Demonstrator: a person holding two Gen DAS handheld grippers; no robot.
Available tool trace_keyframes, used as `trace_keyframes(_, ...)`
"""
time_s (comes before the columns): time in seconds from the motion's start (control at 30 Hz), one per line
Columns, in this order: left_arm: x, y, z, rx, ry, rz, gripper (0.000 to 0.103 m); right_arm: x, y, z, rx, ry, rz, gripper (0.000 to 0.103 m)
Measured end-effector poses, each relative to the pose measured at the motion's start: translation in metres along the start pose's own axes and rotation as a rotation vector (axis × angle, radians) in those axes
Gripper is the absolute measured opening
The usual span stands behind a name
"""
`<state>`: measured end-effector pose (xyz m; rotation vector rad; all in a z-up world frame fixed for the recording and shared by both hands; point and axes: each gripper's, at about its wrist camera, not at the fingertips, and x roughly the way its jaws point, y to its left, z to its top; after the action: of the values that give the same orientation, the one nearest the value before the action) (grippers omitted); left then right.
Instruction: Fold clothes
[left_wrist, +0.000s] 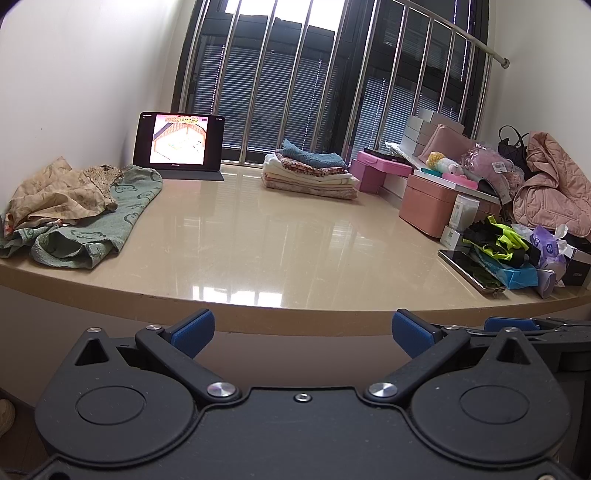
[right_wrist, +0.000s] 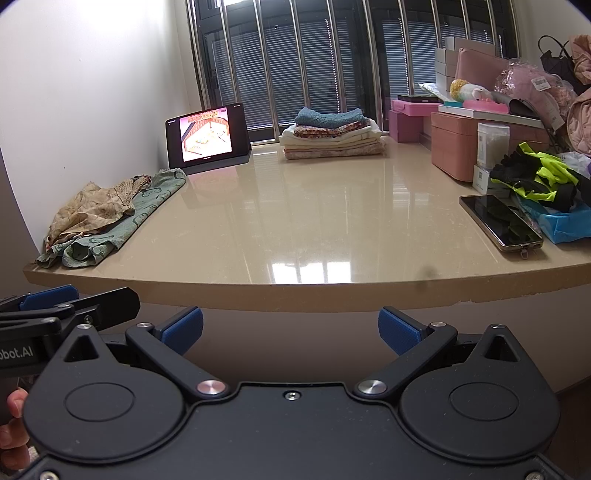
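Note:
A heap of unfolded clothes lies at the table's left: a beige patterned garment (left_wrist: 62, 194) (right_wrist: 92, 210) on top of a green printed one (left_wrist: 110, 218) (right_wrist: 140, 214). A neat stack of folded clothes (left_wrist: 310, 173) (right_wrist: 332, 136) with a blue piece on top sits at the back by the window. My left gripper (left_wrist: 303, 330) is open and holds nothing, below the table's front edge. My right gripper (right_wrist: 290, 330) is open and holds nothing too, level with it. Each gripper shows at the edge of the other's view.
A lit tablet (left_wrist: 179, 146) (right_wrist: 207, 138) stands at the back left. A phone (left_wrist: 471, 267) (right_wrist: 500, 221) lies at the right front, next to black and yellow-green fabric (right_wrist: 539, 177), pink boxes (left_wrist: 428, 206) (right_wrist: 458, 147) and a pink quilted jacket (left_wrist: 550, 184). Beige glossy tabletop (left_wrist: 277, 236) (right_wrist: 295, 221).

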<state>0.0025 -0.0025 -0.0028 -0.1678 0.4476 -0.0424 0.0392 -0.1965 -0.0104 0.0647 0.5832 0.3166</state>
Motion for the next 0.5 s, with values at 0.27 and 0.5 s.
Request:
trace_keyframes(0.27,-0.0003,0.0001,-0.0004,-0.001,0.001,0.000,0.103,-0.0002,-0.0002,0.0004,0.000,0.001,0.001,0.102)
trace_keyframes(0.5,0.0003,0.0009,-0.0012,-0.002,0.004,0.000,0.103,0.0002,0.0000,0.0007,0.002,0.004,0.000,0.102)
